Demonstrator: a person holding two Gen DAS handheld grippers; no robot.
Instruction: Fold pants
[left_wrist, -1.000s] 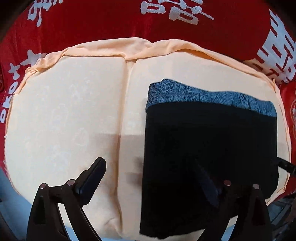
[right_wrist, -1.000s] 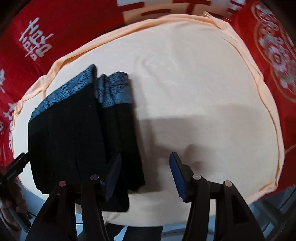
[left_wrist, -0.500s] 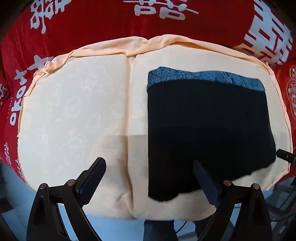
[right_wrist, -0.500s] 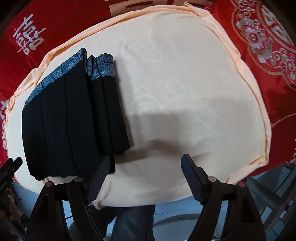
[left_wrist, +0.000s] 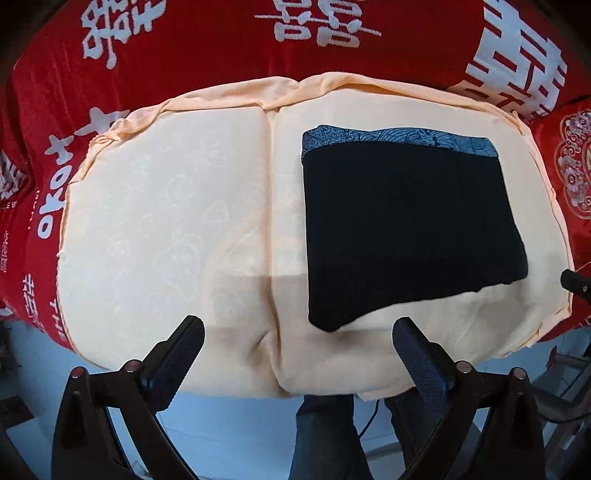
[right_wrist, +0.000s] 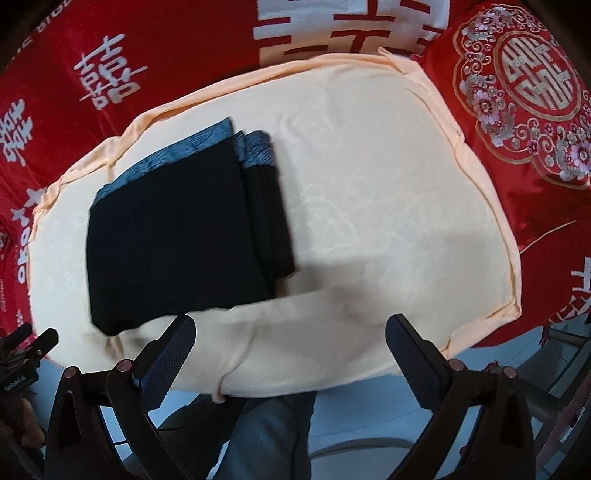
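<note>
A: Item one, nearest the lenses?

B: Left hand-held gripper (left_wrist: 297, 334), fingers standing wide apart and gripping nothing, hovering off the near edge of the cushion. Right hand-held gripper (right_wrist: 290, 332), likewise spread and carrying nothing, hanging at the same near edge. A person's trouser legs (left_wrist: 325, 435) are showing below, between the fingers.

A: Item two, the carrying surface?

B: Peach cushion (left_wrist: 166, 221), patterned cover, a seam running front to back down its middle, lying on a red cloth.

A: Item three, the garment?

B: Black pants (left_wrist: 406, 229), folded into a compact rectangle, lying flat on the right half of the cushion in the left view, just beside the seam. A blue patterned waistband (left_wrist: 399, 138) is facing the far edge. In the right view the pants (right_wrist: 173, 240) are sitting toward the cushion's left side, folded layers showing along one side, touched by neither gripper.

A: Item four, farthest?

B: Red cloth (left_wrist: 207, 48) with white characters, spreading beyond the far edge; an embroidered red pillow (right_wrist: 524, 88) is resting at the far right corner.
</note>
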